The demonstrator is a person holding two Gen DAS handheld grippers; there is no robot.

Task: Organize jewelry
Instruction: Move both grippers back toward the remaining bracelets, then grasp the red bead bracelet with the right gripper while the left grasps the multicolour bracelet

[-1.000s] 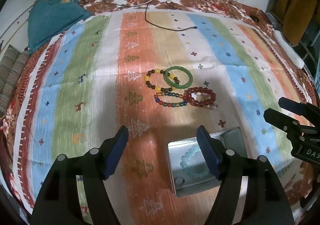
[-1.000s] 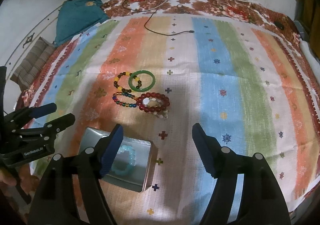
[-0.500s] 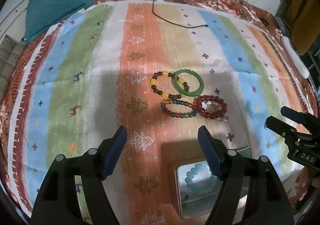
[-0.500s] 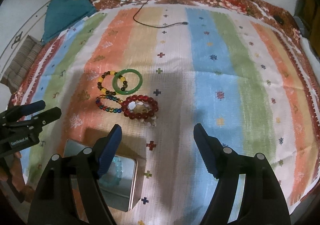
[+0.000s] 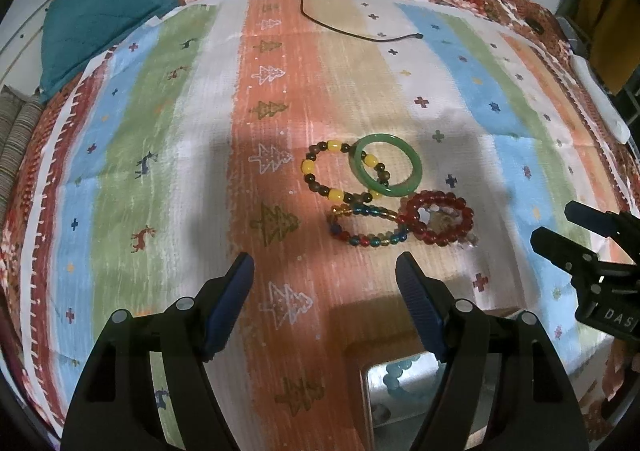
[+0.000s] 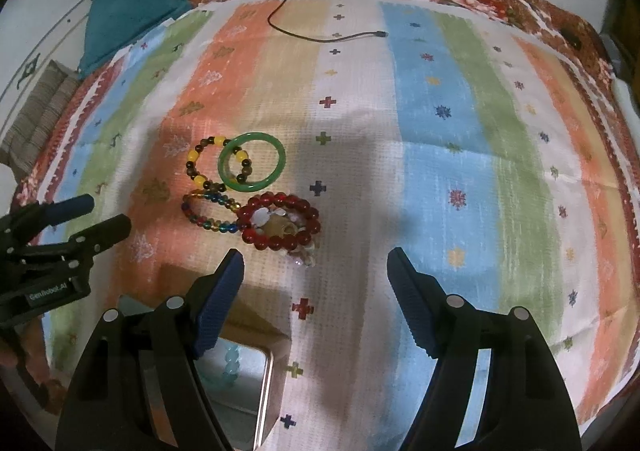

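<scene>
One pale blue bead bracelet [image 6: 231,367] already lies in the open silver metal tin [image 6: 267,391] at the near edge of the striped cloth [image 6: 440,123]. Four are left, clustered just beyond it: the green jade bangle [image 5: 387,164], yellow-and-brown bead bracelet [image 5: 326,171], multicoloured glass bead bracelet [image 5: 362,225] and dark red bead bracelet [image 5: 438,217]. Left gripper [image 5: 325,279] and right gripper [image 6: 314,277] both hover with jaws spread and empty; the cluster lies ahead, far-right of the left jaws and far-left of the right.

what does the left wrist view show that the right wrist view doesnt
Only the left wrist view: the right gripper from the side, and a white bar at the cloth's right edge.
Only the right wrist view: the left gripper from the side.
Both: green bangle, three beaded bracelets, the metal tin holding a pale blue bracelet, teal cloth.
</scene>
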